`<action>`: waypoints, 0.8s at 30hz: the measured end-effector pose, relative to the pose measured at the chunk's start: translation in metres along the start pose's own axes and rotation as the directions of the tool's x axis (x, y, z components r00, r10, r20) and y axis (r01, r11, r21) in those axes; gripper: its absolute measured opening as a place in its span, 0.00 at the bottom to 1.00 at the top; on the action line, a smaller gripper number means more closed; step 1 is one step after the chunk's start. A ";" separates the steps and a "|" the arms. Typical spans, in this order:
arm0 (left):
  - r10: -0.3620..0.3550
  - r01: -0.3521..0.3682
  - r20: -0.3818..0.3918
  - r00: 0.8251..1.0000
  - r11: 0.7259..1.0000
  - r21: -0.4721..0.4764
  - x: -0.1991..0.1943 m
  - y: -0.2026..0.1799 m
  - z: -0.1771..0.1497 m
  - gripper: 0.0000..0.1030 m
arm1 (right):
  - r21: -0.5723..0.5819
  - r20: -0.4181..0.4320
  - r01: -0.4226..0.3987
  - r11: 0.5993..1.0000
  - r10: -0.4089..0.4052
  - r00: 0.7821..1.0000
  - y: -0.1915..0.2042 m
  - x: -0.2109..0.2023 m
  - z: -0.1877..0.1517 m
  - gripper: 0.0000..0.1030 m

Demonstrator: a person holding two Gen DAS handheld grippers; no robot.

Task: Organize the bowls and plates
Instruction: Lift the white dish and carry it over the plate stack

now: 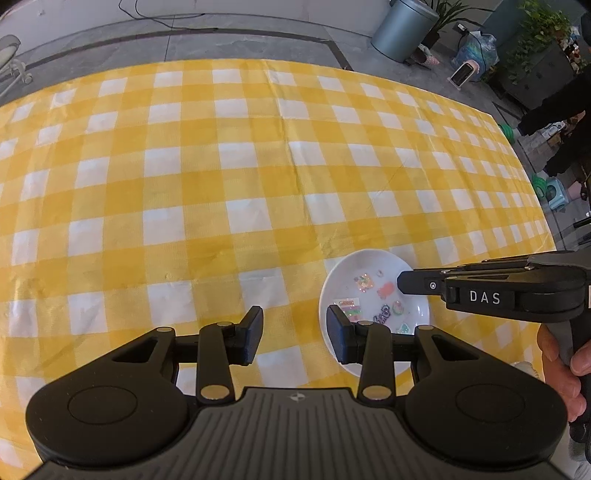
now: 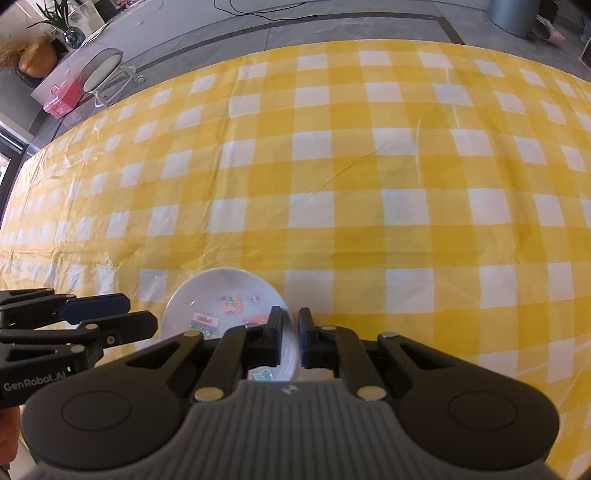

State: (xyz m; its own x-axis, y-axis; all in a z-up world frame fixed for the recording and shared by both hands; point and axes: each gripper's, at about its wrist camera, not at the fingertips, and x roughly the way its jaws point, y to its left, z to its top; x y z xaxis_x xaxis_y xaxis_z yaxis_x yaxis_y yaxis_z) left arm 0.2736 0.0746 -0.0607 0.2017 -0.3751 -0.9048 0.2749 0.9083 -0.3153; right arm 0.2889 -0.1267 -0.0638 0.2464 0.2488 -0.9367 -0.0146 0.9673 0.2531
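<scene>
A small white plate (image 1: 365, 267) with colourful stickers inside lies on the yellow checked tablecloth (image 1: 240, 177) near the front edge. My right gripper (image 2: 291, 315) is shut on the plate's (image 2: 207, 291) right rim, one finger inside the dish and one outside. In the left wrist view the right gripper (image 1: 402, 282) reaches in from the right over the plate. My left gripper (image 1: 295, 328) stands open just left of the plate, with nothing between its fingers. Its right finger (image 1: 341, 338) overlaps the plate's left edge. The left gripper (image 2: 122, 314) also shows at the left of the right wrist view.
The tablecloth (image 2: 369, 166) covers the whole table beyond the plate. A hand (image 1: 561, 373) holds the right gripper's handle. Off the table stand a grey bin (image 1: 402, 29), potted plants (image 1: 543, 26), a round stool (image 2: 101, 70) and a person in dark clothes (image 1: 561, 122).
</scene>
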 end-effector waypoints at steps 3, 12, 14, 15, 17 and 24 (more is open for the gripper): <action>-0.017 0.017 -0.008 1.000 1.000 0.000 0.003 -0.001 -0.001 0.42 | 0.002 -0.001 -0.005 1.000 0.005 1.000 -0.001 0.000 0.000 0.05; -0.008 0.008 -0.043 0.999 1.000 -0.004 0.012 -0.010 -0.006 0.17 | 0.009 -0.012 -0.009 1.000 0.009 1.000 -0.007 -0.003 0.000 0.10; -0.005 0.005 -0.046 0.999 1.000 -0.010 0.013 -0.012 -0.006 0.14 | 0.004 -0.017 -0.007 1.000 0.007 1.000 -0.008 -0.004 -0.001 0.11; -0.006 0.005 -0.051 0.999 1.000 -0.013 0.014 -0.013 -0.006 0.11 | 0.006 -0.020 -0.007 1.000 0.007 1.000 -0.009 -0.005 -0.003 0.11; -0.004 0.003 -0.056 0.998 1.000 -0.017 0.015 -0.013 -0.007 0.08 | 0.009 -0.025 -0.012 1.000 0.012 1.000 -0.010 -0.005 -0.005 0.10; 0.034 -0.036 -0.052 0.998 0.999 -0.039 0.016 -0.022 -0.006 0.05 | 0.013 -0.023 -0.022 1.000 0.023 0.999 -0.009 -0.005 -0.009 0.02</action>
State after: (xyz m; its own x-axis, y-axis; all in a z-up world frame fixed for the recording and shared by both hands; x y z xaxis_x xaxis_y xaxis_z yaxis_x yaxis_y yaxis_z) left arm 0.2652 0.0502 -0.0699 0.1620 -0.3342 -0.9285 0.2305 0.9277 -0.2937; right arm 0.2787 -0.1360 -0.0635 0.2240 0.2717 -0.9359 -0.0073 0.9608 0.2772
